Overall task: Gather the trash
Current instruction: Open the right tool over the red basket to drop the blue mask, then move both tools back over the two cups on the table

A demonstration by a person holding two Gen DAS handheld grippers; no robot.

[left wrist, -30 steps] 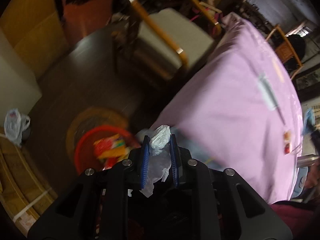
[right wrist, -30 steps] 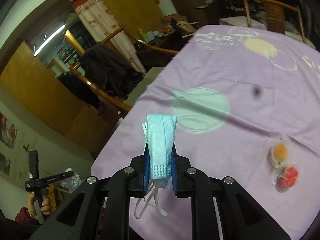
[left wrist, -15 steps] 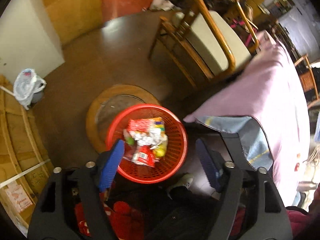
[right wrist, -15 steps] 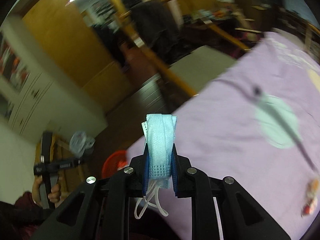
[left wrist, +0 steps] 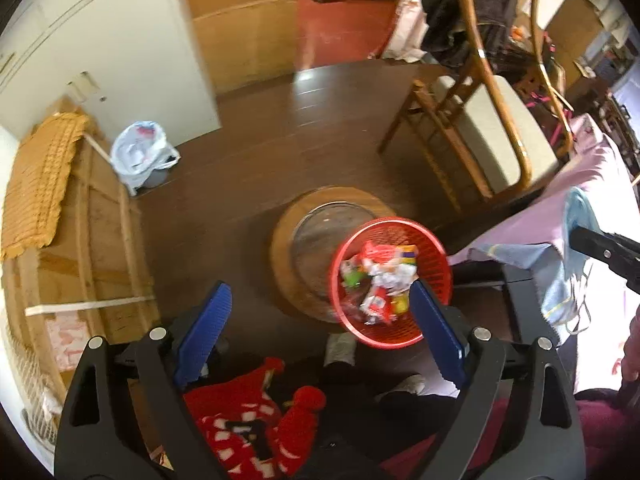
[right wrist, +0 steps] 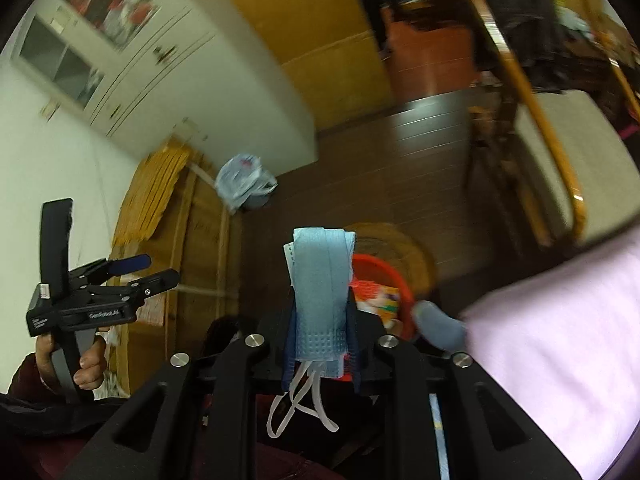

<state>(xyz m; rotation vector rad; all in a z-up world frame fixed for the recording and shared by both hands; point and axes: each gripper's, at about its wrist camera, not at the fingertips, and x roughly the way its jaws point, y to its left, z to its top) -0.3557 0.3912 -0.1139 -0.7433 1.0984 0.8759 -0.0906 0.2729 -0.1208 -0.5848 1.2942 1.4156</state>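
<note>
A red mesh basket [left wrist: 434, 248] stands on the dark floor and holds wrappers and crumpled trash [left wrist: 380, 276]. My left gripper [left wrist: 320, 328] is open and empty above the floor, just left of the basket. My right gripper [right wrist: 320, 312] is shut on a folded blue face mask [right wrist: 320, 280], its white ear loops hanging below. The basket [right wrist: 384, 276] shows in the right wrist view just behind the mask, partly hidden. The right gripper with the mask [left wrist: 576, 216] shows at the right edge of the left wrist view.
A wooden chair [left wrist: 480, 120] stands beyond the basket, next to the table with a purple cloth [right wrist: 560, 340]. A round wooden stand [left wrist: 312, 232] lies under the basket. A small bin with a white bag [left wrist: 138, 152] stands by a wooden crate [left wrist: 80, 240]. My left gripper [right wrist: 132, 270] shows in the right view.
My left gripper opened and let go of the white plastic scrap, then drew back left of the basket. My right gripper swung from the table toward the basket, still holding the mask.
</note>
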